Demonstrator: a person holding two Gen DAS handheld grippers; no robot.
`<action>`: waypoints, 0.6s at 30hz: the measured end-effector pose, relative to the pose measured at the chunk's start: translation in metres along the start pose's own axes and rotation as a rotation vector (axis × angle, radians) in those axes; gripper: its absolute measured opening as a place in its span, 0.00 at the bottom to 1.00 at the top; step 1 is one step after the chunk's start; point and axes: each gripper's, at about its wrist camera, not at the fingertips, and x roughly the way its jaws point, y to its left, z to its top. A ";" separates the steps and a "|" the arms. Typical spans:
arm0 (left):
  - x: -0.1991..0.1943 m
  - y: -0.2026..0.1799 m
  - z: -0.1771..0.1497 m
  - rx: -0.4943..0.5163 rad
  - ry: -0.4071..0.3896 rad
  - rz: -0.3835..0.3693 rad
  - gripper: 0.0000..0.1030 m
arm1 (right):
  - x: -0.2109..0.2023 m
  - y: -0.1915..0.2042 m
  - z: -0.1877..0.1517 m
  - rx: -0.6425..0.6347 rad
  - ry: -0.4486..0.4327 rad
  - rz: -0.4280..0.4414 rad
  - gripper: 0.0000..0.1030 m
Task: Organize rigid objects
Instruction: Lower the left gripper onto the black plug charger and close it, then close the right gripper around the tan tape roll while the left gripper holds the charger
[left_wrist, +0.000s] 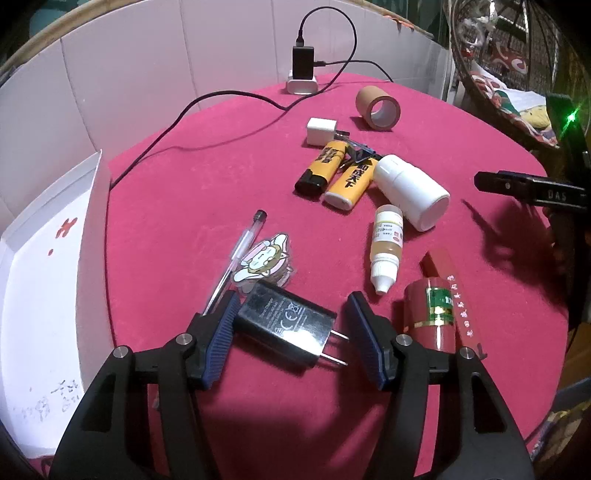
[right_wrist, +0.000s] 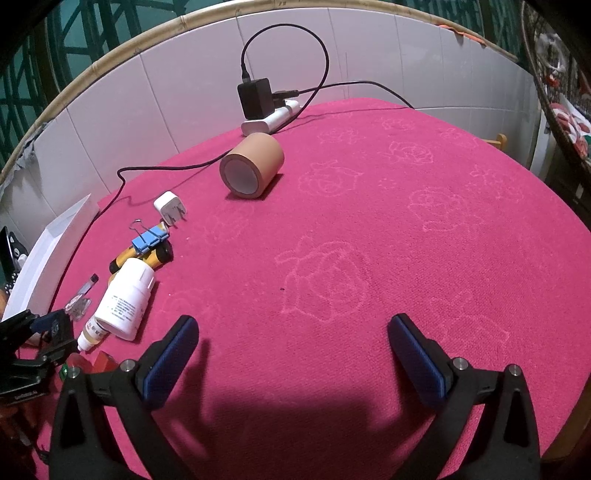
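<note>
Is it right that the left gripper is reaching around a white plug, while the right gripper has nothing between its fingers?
Not quite: the plug is black, not white. In the left wrist view the left gripper straddles a black charger plug lying on the red cloth; a white plug lies farther off. The right gripper does have nothing between its fingers.

Dim overhead light, dark foreground shadows, strong fisheye bending at edges

worktop: a table under a magenta cloth (left_wrist: 221, 177) with faint rose patterns
far edge: power strip (left_wrist: 302, 86), brown tape roll (left_wrist: 378, 108)
middle: white plug (left_wrist: 320, 132), two yellow lighters (left_wrist: 334, 173), white bottle (left_wrist: 412, 190), dropper bottle (left_wrist: 385, 247)
near: black charger (left_wrist: 286, 325), pen (left_wrist: 236, 254), sticker (left_wrist: 264, 262), red tin (left_wrist: 430, 317)
left: white box (left_wrist: 48, 258)
</note>
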 end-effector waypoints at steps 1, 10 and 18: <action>0.001 0.000 0.000 -0.003 0.000 -0.002 0.59 | 0.000 0.000 0.000 -0.001 0.001 -0.001 1.00; -0.005 -0.004 -0.002 -0.003 -0.031 0.023 0.49 | -0.001 -0.001 0.000 -0.004 0.001 -0.003 1.00; -0.024 0.005 -0.007 -0.098 -0.095 0.026 0.49 | -0.004 0.002 0.028 0.048 -0.033 0.025 1.00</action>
